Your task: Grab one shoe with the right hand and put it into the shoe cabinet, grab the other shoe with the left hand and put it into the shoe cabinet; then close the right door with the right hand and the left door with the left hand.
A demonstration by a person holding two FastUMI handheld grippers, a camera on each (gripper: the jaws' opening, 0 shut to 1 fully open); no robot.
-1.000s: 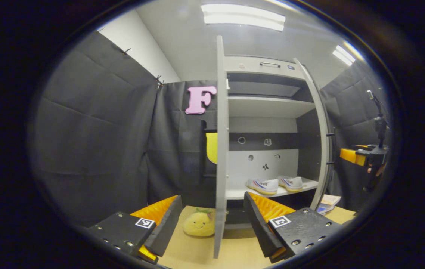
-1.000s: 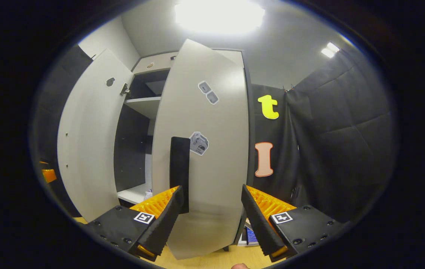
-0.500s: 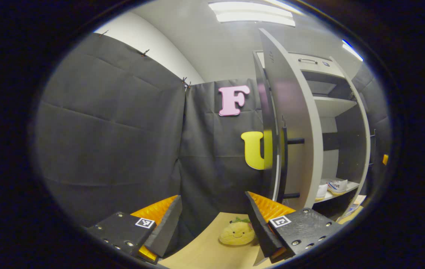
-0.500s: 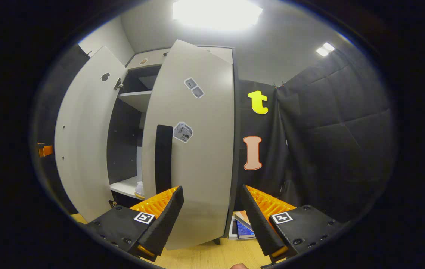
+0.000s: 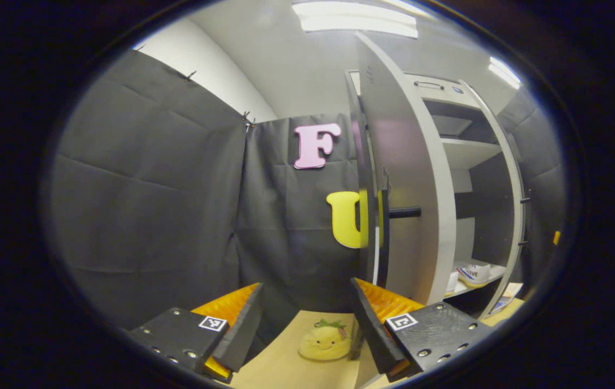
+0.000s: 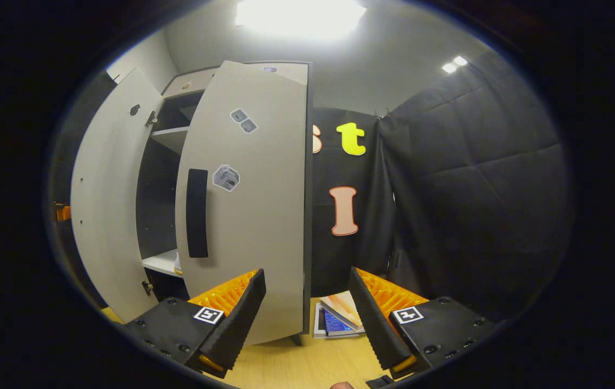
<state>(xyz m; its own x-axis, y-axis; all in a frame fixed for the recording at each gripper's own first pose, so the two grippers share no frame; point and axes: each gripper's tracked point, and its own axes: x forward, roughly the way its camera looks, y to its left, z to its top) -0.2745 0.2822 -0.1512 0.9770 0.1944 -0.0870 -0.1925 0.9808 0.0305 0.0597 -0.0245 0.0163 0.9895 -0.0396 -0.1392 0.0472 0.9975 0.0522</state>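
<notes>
Left gripper view: left gripper (image 5: pixel 303 335) fingers apart, empty; left door (image 5: pixel 413 178) ajar; shoes (image 5: pixel 474 273) on cabinet shelf, lettering unreadable; plush toy (image 5: pixel 322 342) on tabletop (image 5: pixel 280 364).
Right gripper view: right gripper (image 6: pixel 307 319) fingers apart, empty; right door (image 6: pixel 253 216) part-closed, stickered; books (image 6: pixel 337 320) beside cabinet.

- In the left gripper view, the left door (image 5: pixel 410 178) is standing just past the right finger (image 5: pixel 375 329), with the edge of the door facing us.
- The soft toy (image 5: pixel 322 341) is lying on the floor (image 5: pixel 280 362) between the two fingers.
- The shoe (image 5: pixel 474 272) is sitting on a shelf (image 5: pixel 475 281) inside the shoe cabinet (image 5: pixel 480 162), far to the right of the fingers.
- In the right gripper view, the right door (image 6: pixel 253 200) is standing above the left finger (image 6: pixel 234 321).
- The books (image 6: pixel 337 319) are lying on the floor between the fingers, right of that door.
</notes>
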